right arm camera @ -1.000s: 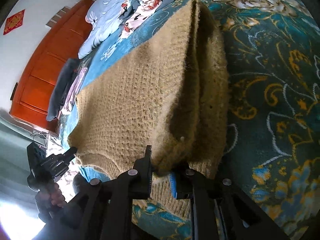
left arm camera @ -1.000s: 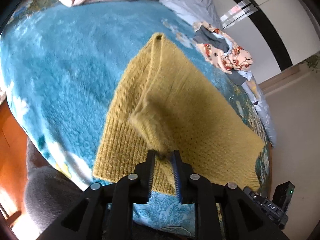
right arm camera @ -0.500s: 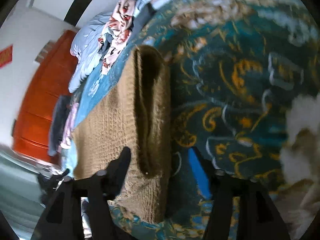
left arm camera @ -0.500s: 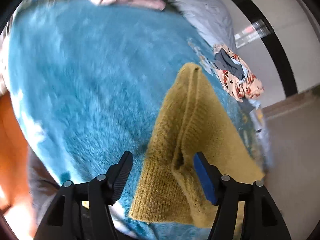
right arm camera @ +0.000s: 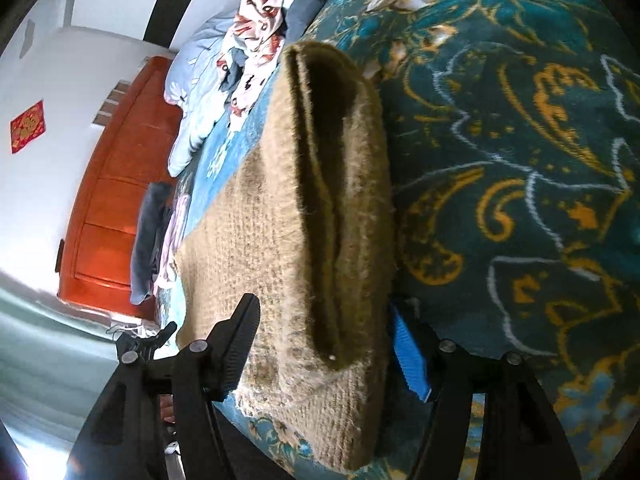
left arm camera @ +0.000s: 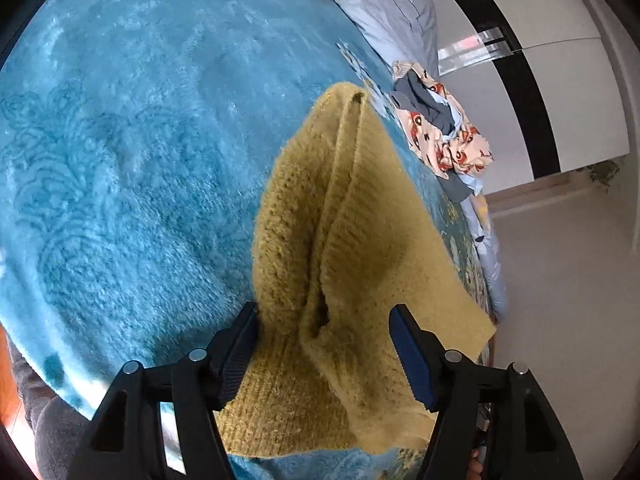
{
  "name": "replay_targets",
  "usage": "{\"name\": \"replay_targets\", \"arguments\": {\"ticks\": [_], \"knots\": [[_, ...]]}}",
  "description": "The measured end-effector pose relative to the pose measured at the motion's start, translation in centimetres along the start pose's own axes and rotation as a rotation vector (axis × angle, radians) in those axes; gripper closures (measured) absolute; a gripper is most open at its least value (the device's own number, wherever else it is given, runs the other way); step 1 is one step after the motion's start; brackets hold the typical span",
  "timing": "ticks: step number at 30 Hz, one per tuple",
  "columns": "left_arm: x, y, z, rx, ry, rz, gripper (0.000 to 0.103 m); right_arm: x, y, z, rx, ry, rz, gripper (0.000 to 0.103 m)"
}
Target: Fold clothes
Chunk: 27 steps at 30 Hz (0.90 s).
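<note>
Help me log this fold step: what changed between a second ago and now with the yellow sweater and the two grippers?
Both grippers let go. The left gripper and right gripper, each pinching a folded edge of the yellow sweater a second ago, have just opened their jaws; the knit now lies loose between them on the blue blanket. The sweater stayed folded, and the patterned clothes pile stayed put.

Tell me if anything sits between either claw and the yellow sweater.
Nothing visible does. The yellow sweater lies directly between the open jaws of the left claw and the right claw, on the blue blanket.
</note>
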State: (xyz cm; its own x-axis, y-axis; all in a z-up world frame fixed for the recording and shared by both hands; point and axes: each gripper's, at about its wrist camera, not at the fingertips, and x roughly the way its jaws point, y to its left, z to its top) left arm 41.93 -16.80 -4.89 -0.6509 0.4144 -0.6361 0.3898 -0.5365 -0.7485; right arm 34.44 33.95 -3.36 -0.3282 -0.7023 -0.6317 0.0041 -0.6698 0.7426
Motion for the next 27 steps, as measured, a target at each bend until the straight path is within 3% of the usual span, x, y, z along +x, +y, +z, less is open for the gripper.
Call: {"name": "replay_targets", "arguments": {"ticks": [2, 7, 9, 11, 15, 20, 27], "knots": [[0.1, 0.1, -0.1, -0.004, 0.01, -0.017, 0.034, 0.1, 0.0, -0.1, -0.006, 0.006, 0.015, 0.037], [0.5, 0.0, -0.3, -0.009, 0.019, -0.018, 0.035, 1.0, -0.2, -0.7, 0.0, 0.042, 0.061, 0.053], [0.4, 0.3, -0.2, -0.025, 0.009, 0.004, 0.054, 1.1, -0.3, -0.7, 0.007, 0.041, 0.059, 0.058], [0.3, 0.7, -0.2, -0.045, 0.006, 0.037, 0.067, 1.1, -0.4, -0.6, 0.014, 0.037, 0.056, 0.071], [-0.1, 0.1, -0.3, -0.053, 0.0, 0.024, 0.072, 0.9, 0.4, -0.3, 0.011, 0.041, 0.078, 0.077], [-0.8, -3.5, 2.1, -0.023, -0.014, -0.041, 0.073, -0.2, 3.5, 1.8, -0.05, 0.02, 0.183, 0.078], [-1.8, -12.5, 9.5, 0.095, -0.063, -0.071, 0.075, -1.1, 11.0, 9.1, -0.203, -0.064, 0.281, 0.08]]}}
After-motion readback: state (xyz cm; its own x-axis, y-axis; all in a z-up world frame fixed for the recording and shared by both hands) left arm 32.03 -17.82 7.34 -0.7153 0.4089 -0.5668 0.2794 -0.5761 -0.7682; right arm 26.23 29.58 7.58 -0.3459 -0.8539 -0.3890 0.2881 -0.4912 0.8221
